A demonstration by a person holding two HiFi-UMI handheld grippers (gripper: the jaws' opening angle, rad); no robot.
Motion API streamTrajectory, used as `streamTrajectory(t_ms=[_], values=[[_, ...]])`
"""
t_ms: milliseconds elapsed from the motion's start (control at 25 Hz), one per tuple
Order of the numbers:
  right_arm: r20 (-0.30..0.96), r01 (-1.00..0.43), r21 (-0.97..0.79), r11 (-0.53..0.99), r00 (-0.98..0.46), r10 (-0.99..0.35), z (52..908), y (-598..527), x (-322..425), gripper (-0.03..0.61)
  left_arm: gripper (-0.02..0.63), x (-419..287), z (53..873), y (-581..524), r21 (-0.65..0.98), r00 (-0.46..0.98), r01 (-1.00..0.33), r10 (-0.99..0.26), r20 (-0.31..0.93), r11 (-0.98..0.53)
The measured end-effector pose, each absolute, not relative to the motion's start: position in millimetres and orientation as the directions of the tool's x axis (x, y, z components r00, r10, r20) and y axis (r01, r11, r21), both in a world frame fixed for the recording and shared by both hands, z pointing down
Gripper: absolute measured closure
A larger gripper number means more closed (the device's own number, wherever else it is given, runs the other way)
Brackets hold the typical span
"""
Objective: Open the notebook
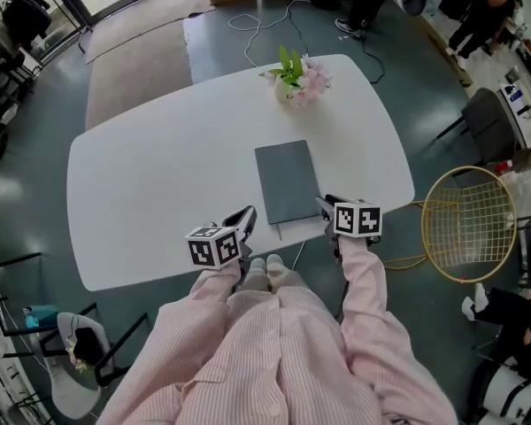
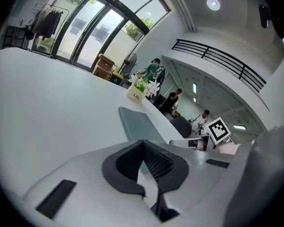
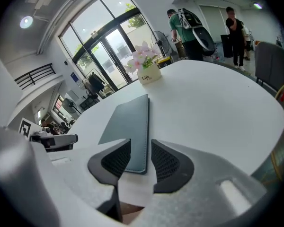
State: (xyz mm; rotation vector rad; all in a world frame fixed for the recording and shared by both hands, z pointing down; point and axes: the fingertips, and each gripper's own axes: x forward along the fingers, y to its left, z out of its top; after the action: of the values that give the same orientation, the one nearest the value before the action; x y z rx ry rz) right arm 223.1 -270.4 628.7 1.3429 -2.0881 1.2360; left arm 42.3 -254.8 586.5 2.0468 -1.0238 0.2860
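Observation:
A closed grey-green notebook (image 1: 286, 182) lies flat on the white table (image 1: 159, 175), just past the near edge. My left gripper (image 1: 245, 219) hovers at the table's near edge, left of the notebook's near corner, with its jaws shut and nothing between them. My right gripper (image 1: 326, 205) sits by the notebook's near right corner, open a little and holding nothing. The right gripper view shows the notebook (image 3: 128, 126) stretching away, its near corner seen in the gap of that gripper (image 3: 141, 148). From the left gripper (image 2: 143, 143) the notebook (image 2: 137, 123) lies ahead and to the right.
A small white pot of pink flowers (image 1: 294, 78) stands at the table's far side beyond the notebook. A yellow wire chair (image 1: 469, 224) is to the right of the table, a dark chair (image 1: 491, 122) further back. People stand in the far room.

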Motion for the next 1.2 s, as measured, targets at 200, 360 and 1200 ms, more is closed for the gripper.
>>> streamTrajectory(t_ms=[200, 360, 1200], values=[[0.711, -0.855, -0.494, 0.155, -0.500, -0.494, 641, -270, 221, 0.456, 0.615, 47, 594, -254, 0.575, 0.662, -0.740, -0.529, 0.531, -0.349], [0.706, -0.835, -0.533, 0.134, -0.527, -0.473, 647, -268, 218, 0.457, 0.615, 46, 597, -252, 0.588, 0.662, -0.738, -0.525, 0.535, -0.332], [0.546, -0.755, -0.604, 0.253, -0.624, -0.559, 592, -270, 205, 0.540, 0.615, 28, 578, -251, 0.587, 0.572, -0.772, -0.669, 0.474, -0.244]])
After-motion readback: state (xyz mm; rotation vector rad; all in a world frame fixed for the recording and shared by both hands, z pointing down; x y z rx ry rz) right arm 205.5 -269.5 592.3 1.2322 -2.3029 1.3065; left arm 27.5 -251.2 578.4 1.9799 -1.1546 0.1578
